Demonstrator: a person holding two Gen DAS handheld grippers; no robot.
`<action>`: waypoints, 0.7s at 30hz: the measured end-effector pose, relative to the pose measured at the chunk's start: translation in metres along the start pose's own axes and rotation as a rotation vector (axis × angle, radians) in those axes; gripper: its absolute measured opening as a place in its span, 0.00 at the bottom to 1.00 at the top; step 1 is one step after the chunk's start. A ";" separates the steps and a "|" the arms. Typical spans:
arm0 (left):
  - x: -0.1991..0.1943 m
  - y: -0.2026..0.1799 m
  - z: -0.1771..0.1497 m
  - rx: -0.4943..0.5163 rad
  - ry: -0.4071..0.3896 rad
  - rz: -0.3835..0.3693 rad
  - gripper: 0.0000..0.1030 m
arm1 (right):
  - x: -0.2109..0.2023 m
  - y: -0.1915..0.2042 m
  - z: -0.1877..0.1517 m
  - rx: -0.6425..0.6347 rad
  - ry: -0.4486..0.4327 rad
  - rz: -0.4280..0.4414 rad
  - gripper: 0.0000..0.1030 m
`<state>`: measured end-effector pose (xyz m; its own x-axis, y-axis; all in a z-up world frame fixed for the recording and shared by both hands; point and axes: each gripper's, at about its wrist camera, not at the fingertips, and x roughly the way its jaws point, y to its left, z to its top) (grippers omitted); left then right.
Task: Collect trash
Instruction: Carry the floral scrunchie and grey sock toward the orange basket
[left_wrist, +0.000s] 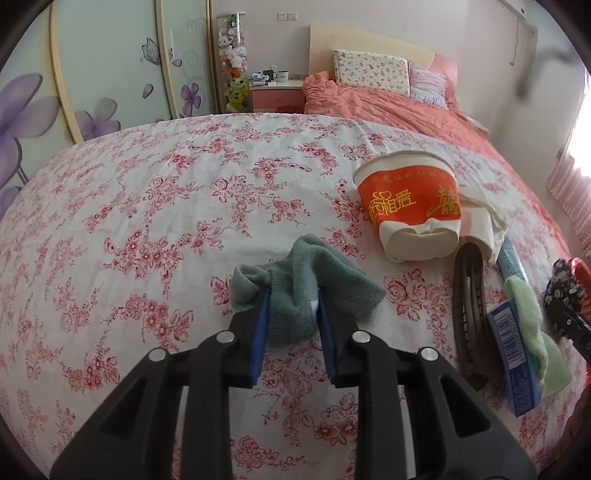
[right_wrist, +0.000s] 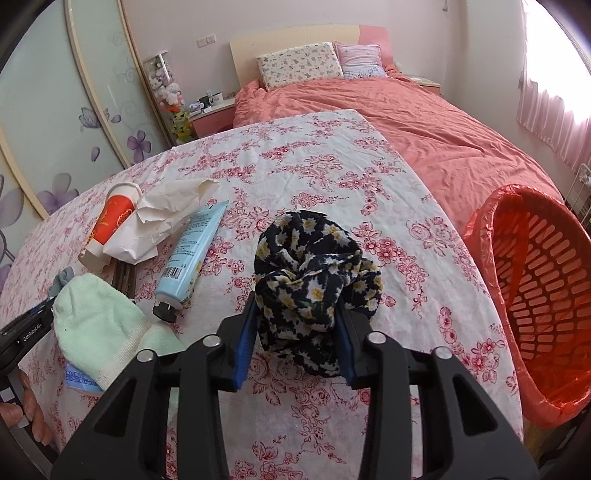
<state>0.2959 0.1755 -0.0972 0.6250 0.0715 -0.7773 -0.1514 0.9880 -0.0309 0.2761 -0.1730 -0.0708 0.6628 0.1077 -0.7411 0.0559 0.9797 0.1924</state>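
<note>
My left gripper (left_wrist: 293, 299) is shut on a grey-green sock (left_wrist: 332, 280) that bunches between its blue pads on the floral cloth. To its right lie a crushed orange-and-white paper cup (left_wrist: 406, 206) and crumpled paper (left_wrist: 484, 218). My right gripper (right_wrist: 297, 306) is shut on a black cloth with yellow daisies (right_wrist: 314, 258). An orange basket lined with a red bag (right_wrist: 495, 236) stands to the right of that gripper, off the table edge. The same cup (right_wrist: 110, 218) and paper (right_wrist: 159, 218) show far left in the right wrist view.
A light blue tube (right_wrist: 192, 247), a pale green sock (right_wrist: 96, 332), a blue packet (left_wrist: 511, 362) and a brown hair clip (left_wrist: 469, 314) lie between the grippers. A hand (right_wrist: 33, 413) holds the left gripper's body (right_wrist: 26, 332). A bed with a coral cover (right_wrist: 424, 129) stands behind.
</note>
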 end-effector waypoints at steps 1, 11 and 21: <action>0.000 0.002 0.000 -0.001 -0.003 -0.003 0.19 | 0.000 -0.003 0.001 0.009 -0.001 0.014 0.14; -0.035 -0.003 0.001 0.011 -0.066 -0.050 0.15 | -0.041 -0.031 0.000 0.074 -0.083 0.080 0.08; -0.113 -0.066 0.009 0.088 -0.185 -0.172 0.15 | -0.101 -0.053 0.002 0.079 -0.188 0.105 0.08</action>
<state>0.2417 0.1036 -0.0018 0.7662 -0.0822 -0.6373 0.0308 0.9953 -0.0914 0.2074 -0.2362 -0.0053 0.7954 0.1674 -0.5825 0.0329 0.9477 0.3173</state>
